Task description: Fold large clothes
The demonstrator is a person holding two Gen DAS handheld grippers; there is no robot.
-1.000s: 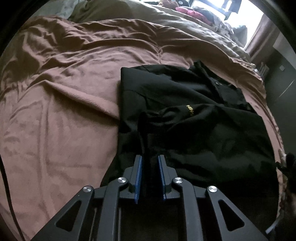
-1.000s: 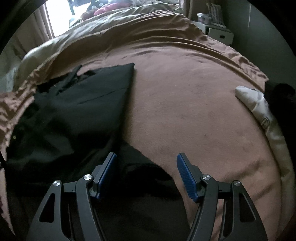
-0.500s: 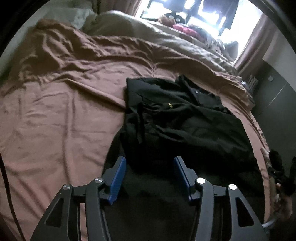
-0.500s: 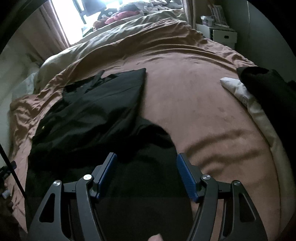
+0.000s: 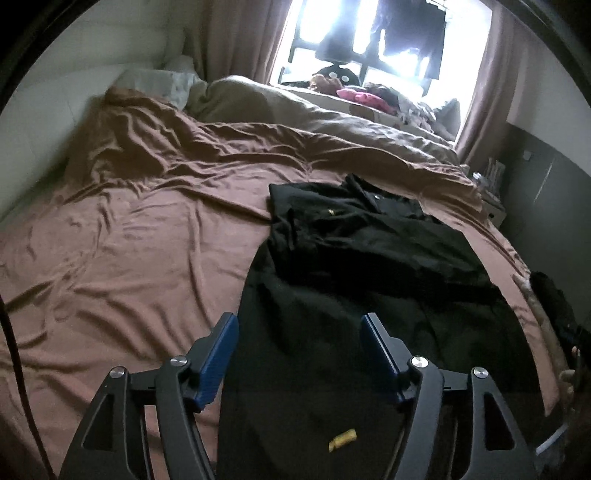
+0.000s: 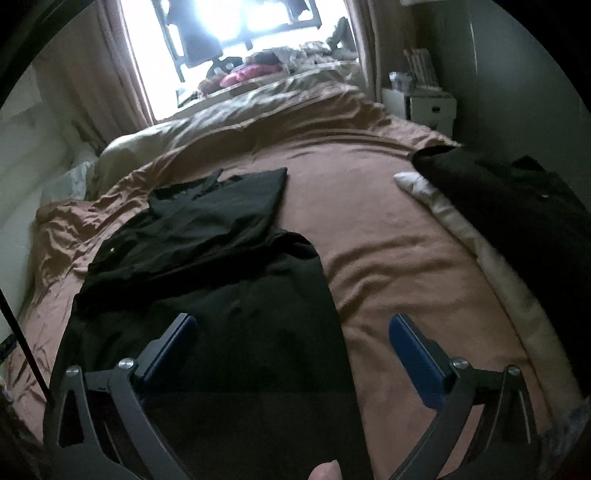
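1. Two grippers sit nearest the cameras, both above the near end of the bed. Left gripper [image 5: 299,336]: jaws spread, just been opening, blue pads [image 5: 218,354] clear of cloth, nothing between them.
2. Right gripper [image 6: 291,332]: jaws spread very wide, just been opening; nothing pinched. A fingertip [image 6: 325,472] shows at the bottom edge of the right wrist view.
3. Black garment [image 5: 369,295] lies on the brown bedspread [image 5: 129,258], released by both tools. Its near part is flat and long, running under both grippers; the far part is bunched, with the sleeves folded inward. Small yellow mark [image 5: 342,439] on the near cloth.
4. Right wrist view: the garment's straight edge sits left of centre, bare bedspread to its right.
5. Farther right: a white cloth [image 6: 461,229] with a second dark garment [image 6: 517,206] lying partly on it, well apart from the first.
6. Beyond: a beige duvet [image 5: 332,118] across the bed's far end.
7. Farthest: a bright window [image 5: 369,33] with curtains, and a clutter of items on its sill.
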